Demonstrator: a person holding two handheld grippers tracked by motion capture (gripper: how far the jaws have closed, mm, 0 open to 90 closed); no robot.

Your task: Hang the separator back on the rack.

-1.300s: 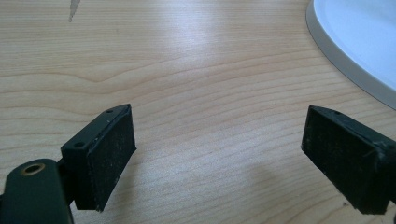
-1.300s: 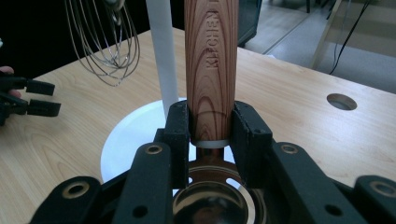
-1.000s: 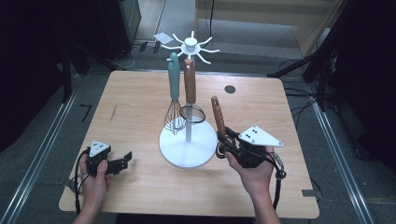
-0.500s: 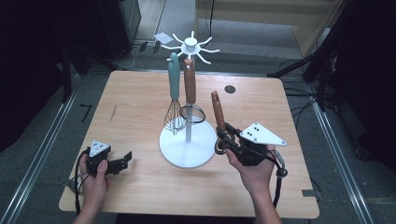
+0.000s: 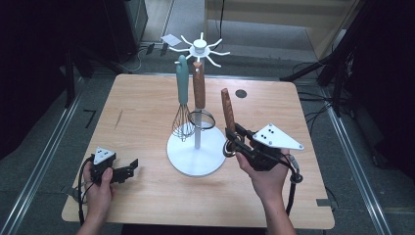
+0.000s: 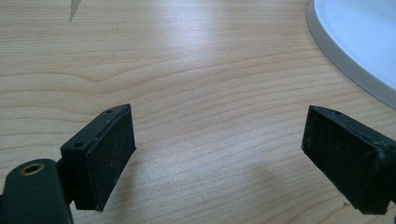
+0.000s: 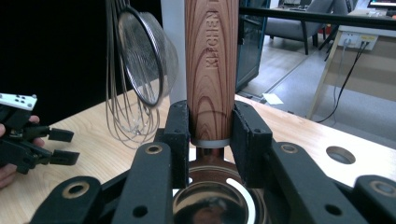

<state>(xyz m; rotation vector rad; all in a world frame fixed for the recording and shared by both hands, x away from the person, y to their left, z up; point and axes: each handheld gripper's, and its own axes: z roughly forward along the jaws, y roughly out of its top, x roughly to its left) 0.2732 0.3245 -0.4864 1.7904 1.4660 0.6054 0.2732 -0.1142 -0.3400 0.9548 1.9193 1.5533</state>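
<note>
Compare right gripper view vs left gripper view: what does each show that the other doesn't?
Right gripper view: its claw shut on a wooden-handled utensil, handle upright; a whisk and a mesh strainer hanging behind; the other hand's claw at far left.

Left gripper view: its own claw open, nothing between the pads, and the white stand base at top right.

Both: the wooden table.

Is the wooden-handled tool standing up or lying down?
Standing up: the right gripper clamps the wooden-handled tool, handle pointing upward, beside the white rack.
</note>
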